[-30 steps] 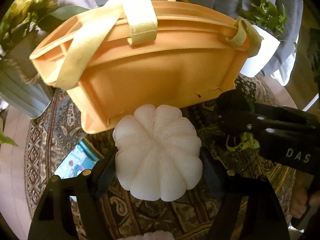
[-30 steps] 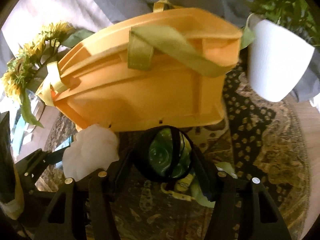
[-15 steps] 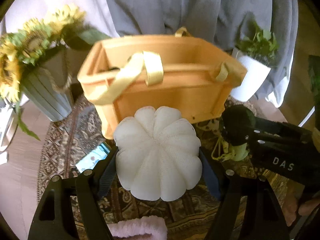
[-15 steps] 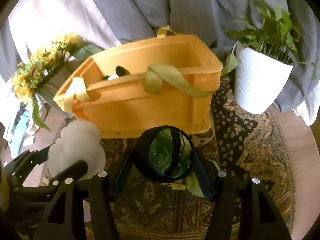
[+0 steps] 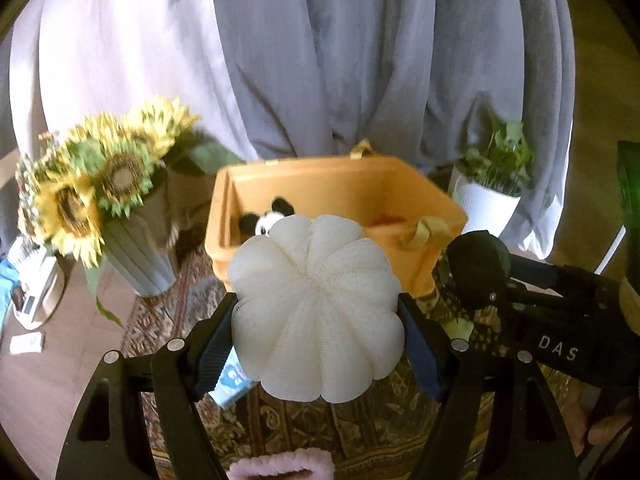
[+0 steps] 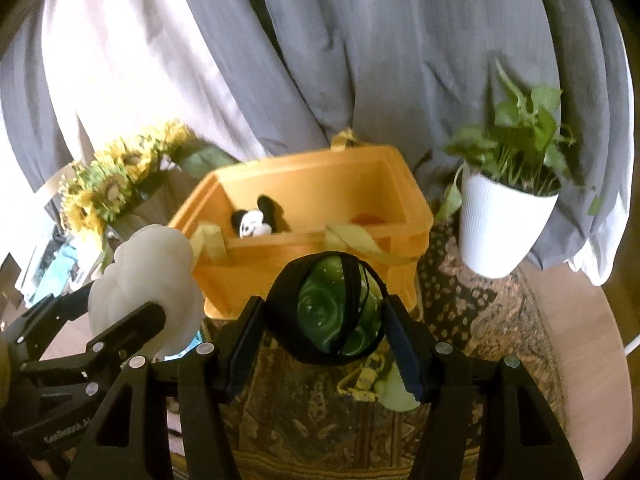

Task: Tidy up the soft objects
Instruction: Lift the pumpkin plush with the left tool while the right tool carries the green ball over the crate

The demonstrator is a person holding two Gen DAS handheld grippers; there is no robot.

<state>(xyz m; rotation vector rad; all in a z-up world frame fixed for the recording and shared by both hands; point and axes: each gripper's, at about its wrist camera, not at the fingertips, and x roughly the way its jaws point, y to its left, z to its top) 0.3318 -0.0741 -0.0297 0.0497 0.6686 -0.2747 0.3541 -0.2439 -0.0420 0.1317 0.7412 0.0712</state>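
1. Pumpkin cushion [image 5: 316,312]: white, ribbed, round, gripped between the left gripper [image 5: 318,340] fingers, before the orange bin [image 5: 320,184].
2. Green toy [image 6: 332,314], in a black band, gripped by the right gripper [image 6: 326,336] fingers.

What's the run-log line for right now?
left claw: shut on white pumpkin plush | right claw: shut on green toy in black mesh | both short of orange bin | panda plush inside

grey curtains [image 6: 360,60] w/ backlight, patterned rug [image 6: 500,312], wood floor [image 6: 580,344], sunflower vase [image 5: 136,268], white plant pot [image 6: 496,228]
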